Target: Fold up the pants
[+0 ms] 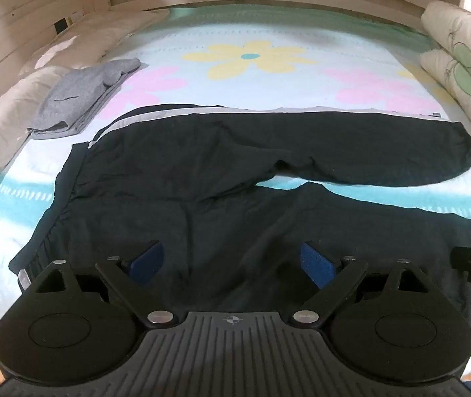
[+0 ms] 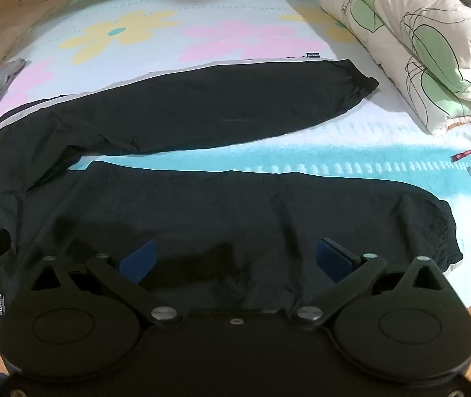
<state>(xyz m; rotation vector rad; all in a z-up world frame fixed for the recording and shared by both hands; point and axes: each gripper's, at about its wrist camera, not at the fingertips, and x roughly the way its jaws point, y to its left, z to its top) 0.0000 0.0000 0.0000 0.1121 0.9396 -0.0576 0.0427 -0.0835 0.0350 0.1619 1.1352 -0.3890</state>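
1. Flowered bedsheet (image 1: 268,76) carries the black pants (image 1: 175,178), laid flat, waistband left, both legs parted and running right
2. Folding looks not yet begun; the next move likely calls for pinching the near edge and laying the near leg over the far one
3. Left gripper (image 1: 233,261) and right gripper (image 2: 235,258) hang over the near leg, jaws spread wide, gripping nothing
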